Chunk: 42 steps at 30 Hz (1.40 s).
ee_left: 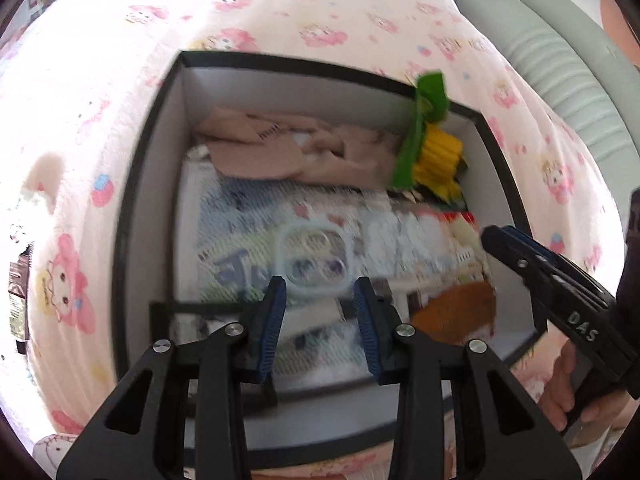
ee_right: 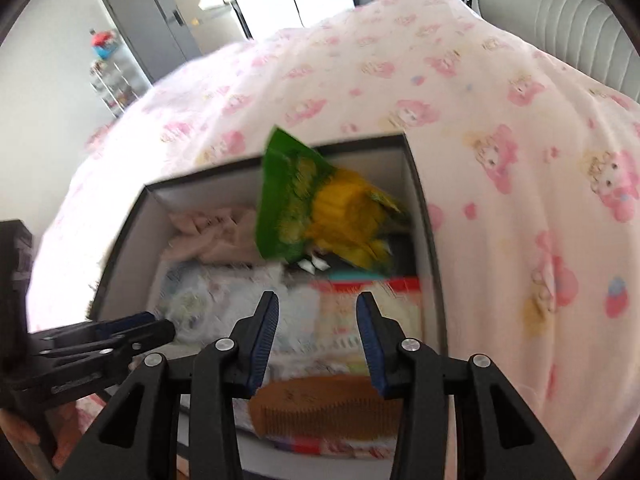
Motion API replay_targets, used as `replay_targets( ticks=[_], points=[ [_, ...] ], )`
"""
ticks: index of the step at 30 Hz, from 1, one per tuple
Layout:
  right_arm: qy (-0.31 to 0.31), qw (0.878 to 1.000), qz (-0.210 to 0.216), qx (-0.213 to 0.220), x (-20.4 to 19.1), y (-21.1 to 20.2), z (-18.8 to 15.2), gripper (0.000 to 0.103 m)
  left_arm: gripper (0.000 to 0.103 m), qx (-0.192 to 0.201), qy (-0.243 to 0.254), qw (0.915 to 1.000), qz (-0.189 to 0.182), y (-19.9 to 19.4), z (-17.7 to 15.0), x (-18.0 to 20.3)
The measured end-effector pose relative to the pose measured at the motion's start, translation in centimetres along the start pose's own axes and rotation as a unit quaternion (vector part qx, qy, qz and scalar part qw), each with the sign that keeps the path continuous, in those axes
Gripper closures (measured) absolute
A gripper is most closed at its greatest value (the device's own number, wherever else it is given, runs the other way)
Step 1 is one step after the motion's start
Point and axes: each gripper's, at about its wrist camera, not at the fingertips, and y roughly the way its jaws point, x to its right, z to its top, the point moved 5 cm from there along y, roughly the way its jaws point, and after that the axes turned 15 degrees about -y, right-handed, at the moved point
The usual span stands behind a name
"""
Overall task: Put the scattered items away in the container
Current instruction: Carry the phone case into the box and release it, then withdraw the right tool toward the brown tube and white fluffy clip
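Note:
A black box [ee_left: 136,208] with white inner walls [ee_right: 120,240] sits on the pink cartoon-print bedspread. Inside lie a beige cloth [ee_left: 280,152], a wet-wipes pack [ee_left: 304,260], a wooden comb [ee_right: 328,412] and other packets. A green and yellow snack bag [ee_left: 428,148] is blurred at the box's far right corner [ee_right: 320,208]; no gripper touches it. My left gripper [ee_left: 320,320] is open and empty over the box's near side. My right gripper [ee_right: 318,336] is open and empty above the comb. In each view the other gripper shows at the side, the right [ee_left: 532,264] and the left [ee_right: 120,332].
A grey ribbed headboard [ee_left: 560,68] stands at the far right. A dark packet [ee_left: 16,304] lies on the bedspread at the left. Cabinets and a shelf [ee_right: 116,80] stand beyond the bed.

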Motion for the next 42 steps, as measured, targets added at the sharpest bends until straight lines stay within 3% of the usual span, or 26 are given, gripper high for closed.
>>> replay_targets(
  ticks=[8, 15, 23, 29, 38, 42],
  points=[
    [-0.025, 0.998, 0.042, -0.042, -1.6, 1.7, -1.0, 0.068, 0.069, -0.025, 0.002, 0.9993, 0.029, 2.4, 0.0, -0.2],
    [-0.058, 0.996, -0.023, -0.059, -1.7, 3.3, -0.9, 0.068, 0.069, -0.007, 0.001, 1.0, -0.003, 0.5, -1.1, -0.3],
    [-0.045, 0.998, -0.027, 0.024, -4.6, -4.3, -1.8, 0.067, 0.069, 0.046, 0.027, 0.9966, -0.062, -6.7, -3.8, 1.2],
    [-0.019, 0.999, -0.031, 0.036, -7.5, -7.8, -4.5, 0.067, 0.069, 0.053, 0.063, 0.9942, -0.07, -10.0, -6.6, 2.0],
    [-0.02, 0.999, -0.028, 0.039, -12.0, -10.7, -7.5, 0.067, 0.069, 0.039, 0.059, 0.9906, -0.117, -12.7, -10.7, -0.4],
    [-0.032, 0.998, -0.025, 0.037, -14.2, -11.0, -7.6, 0.067, 0.071, 0.053, 0.055, 0.9913, -0.107, -14.0, -11.0, -2.3]
  ],
)
